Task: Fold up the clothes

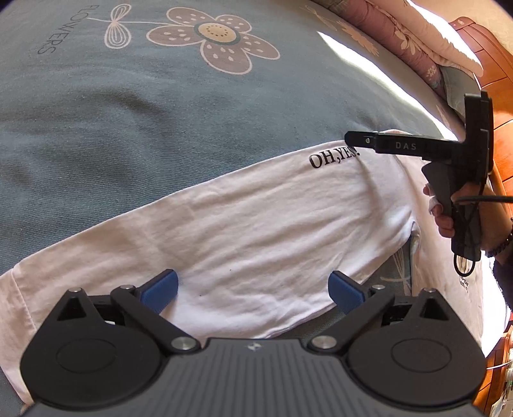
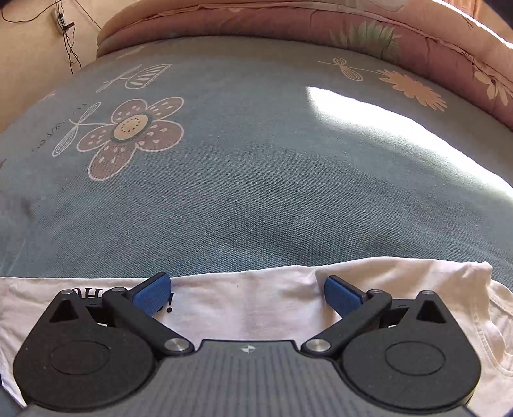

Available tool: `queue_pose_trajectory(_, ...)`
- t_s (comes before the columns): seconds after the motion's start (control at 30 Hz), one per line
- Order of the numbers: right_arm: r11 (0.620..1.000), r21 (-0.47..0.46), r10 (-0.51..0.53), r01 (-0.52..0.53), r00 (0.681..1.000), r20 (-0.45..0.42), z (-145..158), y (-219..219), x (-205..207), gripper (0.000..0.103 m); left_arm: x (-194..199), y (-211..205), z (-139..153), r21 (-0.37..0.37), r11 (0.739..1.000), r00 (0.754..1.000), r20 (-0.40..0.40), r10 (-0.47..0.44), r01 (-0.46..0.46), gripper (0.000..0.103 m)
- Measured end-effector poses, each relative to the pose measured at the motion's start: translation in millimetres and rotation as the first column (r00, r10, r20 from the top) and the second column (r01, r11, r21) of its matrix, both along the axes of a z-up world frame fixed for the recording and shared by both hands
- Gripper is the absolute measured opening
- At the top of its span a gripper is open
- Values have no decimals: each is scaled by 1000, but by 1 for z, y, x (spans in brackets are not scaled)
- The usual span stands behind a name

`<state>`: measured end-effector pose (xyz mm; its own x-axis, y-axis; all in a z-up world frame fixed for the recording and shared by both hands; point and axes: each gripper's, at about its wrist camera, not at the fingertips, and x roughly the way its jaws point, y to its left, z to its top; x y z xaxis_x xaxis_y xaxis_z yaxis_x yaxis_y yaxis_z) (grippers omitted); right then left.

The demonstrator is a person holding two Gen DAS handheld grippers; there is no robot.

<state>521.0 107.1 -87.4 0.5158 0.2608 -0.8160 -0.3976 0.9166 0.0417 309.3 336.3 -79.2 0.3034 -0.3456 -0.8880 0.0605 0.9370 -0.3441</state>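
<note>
left wrist view shows your left hand-held gripper [image 1: 253, 292] wide open, empty, over the folded white cotton t-shirt [image 1: 243, 224] near the blue flowered bed sheet's [image 1: 128, 122] front edge; your right hand-held gripper [image 2: 247, 295] likewise. pinch both layers squarely before lifting.

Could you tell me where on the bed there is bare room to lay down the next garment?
The blue sheet is bare from the far edge of the white T-shirt up to the pink quilt, between the printed flower and the sunlit patch. The near strip is crowded: the T-shirt spans it, with the left gripper and right gripper open above it.
</note>
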Motion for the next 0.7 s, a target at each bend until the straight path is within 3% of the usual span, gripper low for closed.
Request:
queue_pose_trajectory(0.1, 1000, 3, -8, 8, 1000, -15, 7, 0, 10, 103, 0, 0, 10, 45, 999, 1000, 21, -15, 14, 98)
queue_pose_trajectory(0.17, 1000, 22, -11, 11, 1000, 9, 21, -9, -4, 103, -3, 1, 20, 83, 996, 997, 78, -26, 19, 98)
queue_pose_trajectory(0.27, 1000, 4, 9, -10, 1000, 25, 32, -16, -39, 103, -8, 7, 18, 116, 993, 997, 79, -8, -1, 98)
queue_pose_trajectory(0.43, 993, -37, 113, -114, 993, -26, 10, 9, -86, 103, -28, 21, 0, 132, 991, 999, 50, 12, -19, 99)
queue_pose_trajectory(0.5, 994, -47, 102, -104, 994, -33, 0, 16, -93, 103, -41, 26, 2, 140, 990, 999, 47, -4, -3, 99)
queue_pose_trajectory(0.6, 997, -20, 69, -69, 997, -21, -2, 15, -96, 103, -55, 42, 5, 195, 981, 1000, -20, 15, -11, 96)
queue_pose_trajectory(0.7, 997, -26, 75, -76, 997, -29, -1, 15, -95, 103, -56, 54, 20, 171, 984, 999, 28, 45, -50, 95)
